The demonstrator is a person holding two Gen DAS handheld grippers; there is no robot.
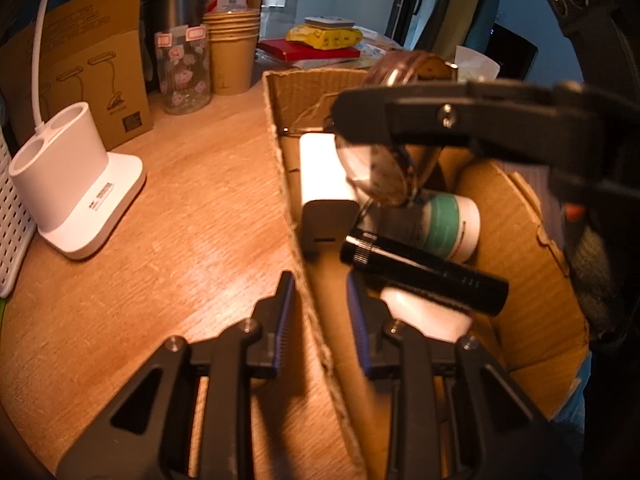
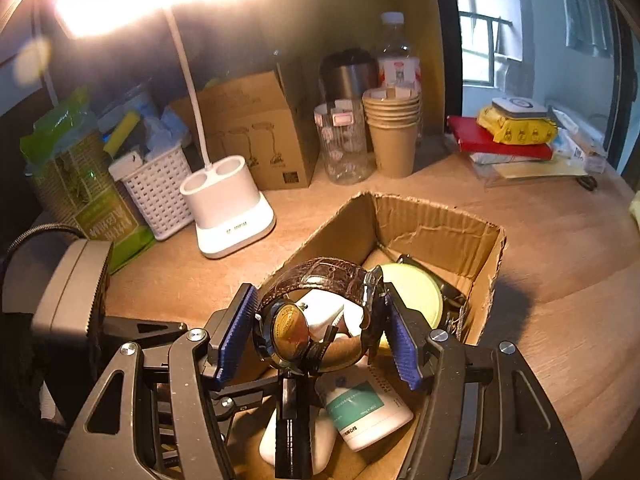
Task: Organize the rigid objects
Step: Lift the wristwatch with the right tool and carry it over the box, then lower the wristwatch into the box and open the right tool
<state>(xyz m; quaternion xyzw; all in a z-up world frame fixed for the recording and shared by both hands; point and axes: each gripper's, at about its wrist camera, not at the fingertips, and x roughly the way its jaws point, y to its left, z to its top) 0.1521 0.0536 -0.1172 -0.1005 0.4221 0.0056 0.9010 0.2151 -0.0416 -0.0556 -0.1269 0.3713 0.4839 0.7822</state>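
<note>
The left hand-held gripper is clamped on the near wall of the box, one pad inside and one outside. The right hand-held gripper grips a watch by dial and strap above the box, over a bottle and torch.

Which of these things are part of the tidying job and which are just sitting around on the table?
Part of the job:
- watch, in the right gripper
- box, its wall in the left gripper
- flashlight
- green-label bottle
- power bank

Lying about:
- lamp base
- paper cups
- glass jar
- white basket
- red book
</note>
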